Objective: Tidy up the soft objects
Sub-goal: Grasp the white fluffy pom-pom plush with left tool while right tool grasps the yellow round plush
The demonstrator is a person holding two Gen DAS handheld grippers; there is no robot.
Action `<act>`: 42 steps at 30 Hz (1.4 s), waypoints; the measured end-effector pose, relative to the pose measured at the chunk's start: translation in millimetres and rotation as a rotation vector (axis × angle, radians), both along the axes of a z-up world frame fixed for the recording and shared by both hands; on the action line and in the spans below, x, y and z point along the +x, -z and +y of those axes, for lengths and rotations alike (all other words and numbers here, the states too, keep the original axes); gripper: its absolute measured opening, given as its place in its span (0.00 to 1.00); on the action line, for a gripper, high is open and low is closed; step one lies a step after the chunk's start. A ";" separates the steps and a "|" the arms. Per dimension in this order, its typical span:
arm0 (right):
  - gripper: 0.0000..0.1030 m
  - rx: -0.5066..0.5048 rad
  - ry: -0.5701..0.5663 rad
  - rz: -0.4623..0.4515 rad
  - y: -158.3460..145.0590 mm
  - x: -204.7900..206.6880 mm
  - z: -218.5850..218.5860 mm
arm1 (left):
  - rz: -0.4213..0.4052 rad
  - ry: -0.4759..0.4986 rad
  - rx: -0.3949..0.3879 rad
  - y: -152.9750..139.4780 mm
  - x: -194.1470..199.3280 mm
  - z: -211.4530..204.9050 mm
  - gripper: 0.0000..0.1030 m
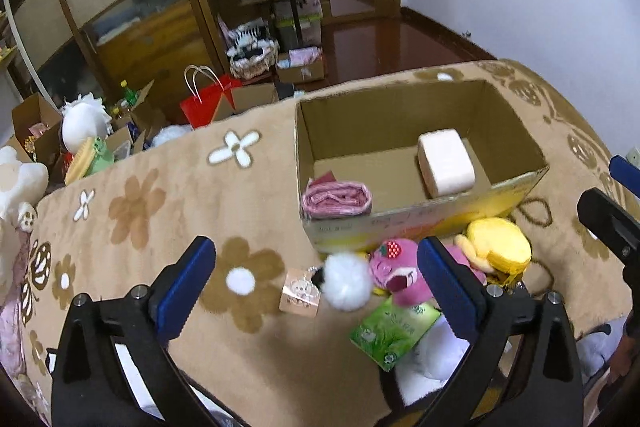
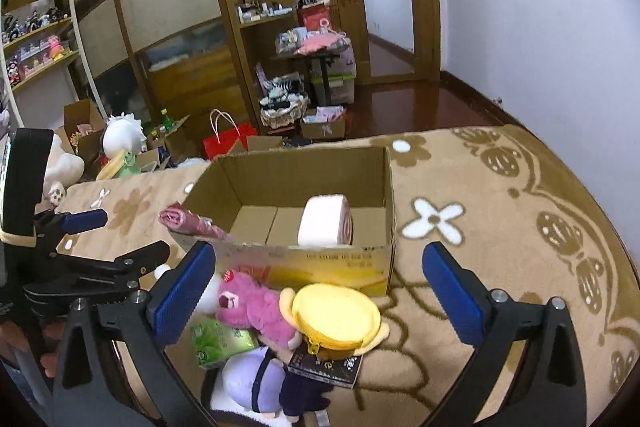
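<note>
left claw (image 1: 316,279): wide apart, holding nothing, hovering over the pompom and the pile.
right claw (image 2: 318,287): wide apart, holding nothing, above the yellow pouch.
box (image 1: 520,183): open cardboard, on the flowered blanket (image 1: 160,227); a pink towel (image 1: 336,199) sits in its near left corner, a pale roll (image 1: 446,163) toward the right.
pile: just in front of the box, items touching one another: pink bear (image 2: 256,311), yellow pouch (image 2: 336,315), green tissue pack (image 1: 394,333), white pompom (image 1: 346,281), purple plush (image 2: 252,379), a dark card (image 2: 328,367) under the pouch.
handling: all look light and squashy; the bear should compress without harm, so pinch across its body or head. the pouch looks flatter and firmer; take it by the rim. the tissue wrapper may be slippery; grip across its short sides.
risk: lifting 1 item may drag its neighbours.
progress: 2 items boxed, most still outside.
</note>
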State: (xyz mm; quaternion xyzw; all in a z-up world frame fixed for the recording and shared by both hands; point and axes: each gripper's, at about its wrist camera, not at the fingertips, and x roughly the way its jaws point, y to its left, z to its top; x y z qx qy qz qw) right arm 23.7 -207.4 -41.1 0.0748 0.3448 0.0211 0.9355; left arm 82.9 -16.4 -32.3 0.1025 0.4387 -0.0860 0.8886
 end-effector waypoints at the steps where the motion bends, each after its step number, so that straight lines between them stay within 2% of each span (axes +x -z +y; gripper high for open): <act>1: 1.00 -0.002 0.000 0.008 2.6 0.3 0.7 | 0.007 -0.003 0.002 2.5 1.7 0.4 0.97; 6: 1.00 -0.007 -0.005 0.056 21.2 8.4 0.9 | 0.075 -0.014 0.047 25.8 13.1 0.7 0.97; 15: 1.00 0.012 0.004 0.138 54.2 25.2 1.8 | 0.172 -0.044 0.052 55.2 30.6 2.3 0.97; 20: 1.00 0.030 0.018 0.182 70.9 32.8 -0.4 | 0.199 -0.061 0.064 66.8 38.0 4.8 0.97; 27: 1.00 0.034 0.030 0.245 90.2 44.7 -3.8 | 0.255 -0.062 0.019 83.5 48.4 6.7 0.97; 36: 1.00 0.038 0.030 0.295 105.5 53.9 -6.5 | 0.314 -0.117 0.023 106.1 63.1 14.8 0.97; 42: 1.00 0.072 0.040 0.331 115.6 56.7 -11.6 | 0.346 -0.110 0.011 119.9 69.4 14.6 0.97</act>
